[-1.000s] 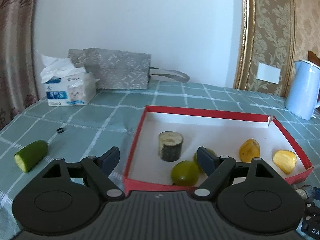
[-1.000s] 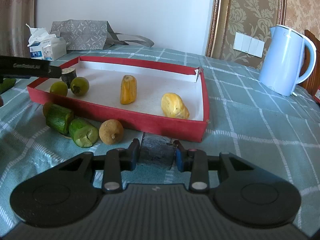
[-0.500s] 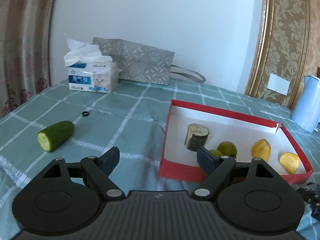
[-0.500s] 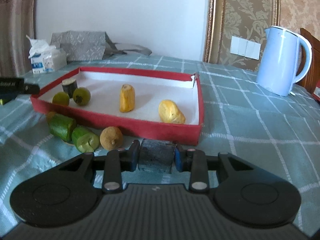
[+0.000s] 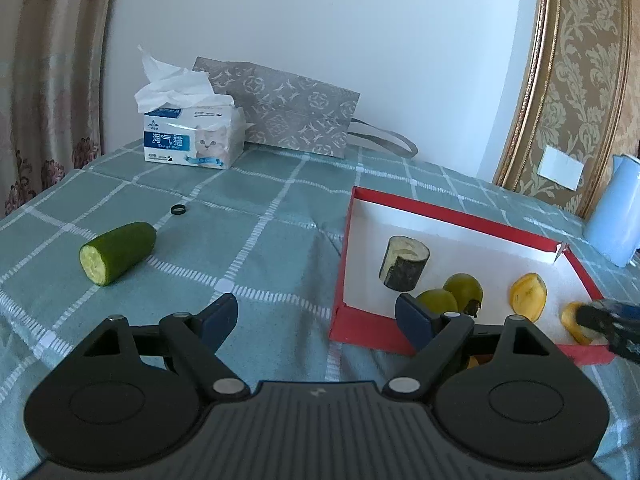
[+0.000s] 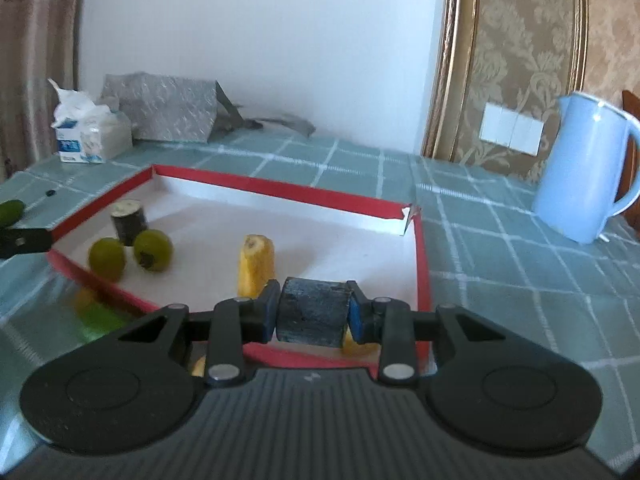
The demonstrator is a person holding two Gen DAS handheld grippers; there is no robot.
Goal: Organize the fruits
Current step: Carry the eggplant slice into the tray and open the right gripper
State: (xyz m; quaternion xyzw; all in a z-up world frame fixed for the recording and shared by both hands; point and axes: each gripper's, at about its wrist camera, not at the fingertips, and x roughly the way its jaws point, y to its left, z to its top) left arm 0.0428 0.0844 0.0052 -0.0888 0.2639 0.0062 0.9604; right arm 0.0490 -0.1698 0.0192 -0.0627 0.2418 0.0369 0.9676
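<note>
Five pieces sit in the tray [image 6: 420, 248]; the right hand-held gripper [image 6: 312, 314] clamps a dark chunk [image 6: 311, 316] above it, the left hand-held gripper [image 5: 316, 316] gapes wide, and the cucumber [image 5: 117, 251] at frame left waits on the worktop [image 5: 260, 240].

1. Left gripper [image 5: 316, 316] hangs with jaws spread wide, nothing between them
2. Cucumber piece [image 5: 117, 252] lies on the checked cloth [image 5: 264, 240]
3. Red tray [image 5: 452, 216] holds a dark cylinder [image 5: 403, 263] and two green fruits [image 5: 464, 290]

In the left wrist view the blue kettle [image 5: 616, 208] is cut off by the right edge, and a dark blurred shape covers part of the nearest yellow piece [image 5: 576, 322]. In the right wrist view, green and yellow pieces [image 6: 96, 314] near the red tray [image 6: 280, 190] are smeared, unidentifiable.
</note>
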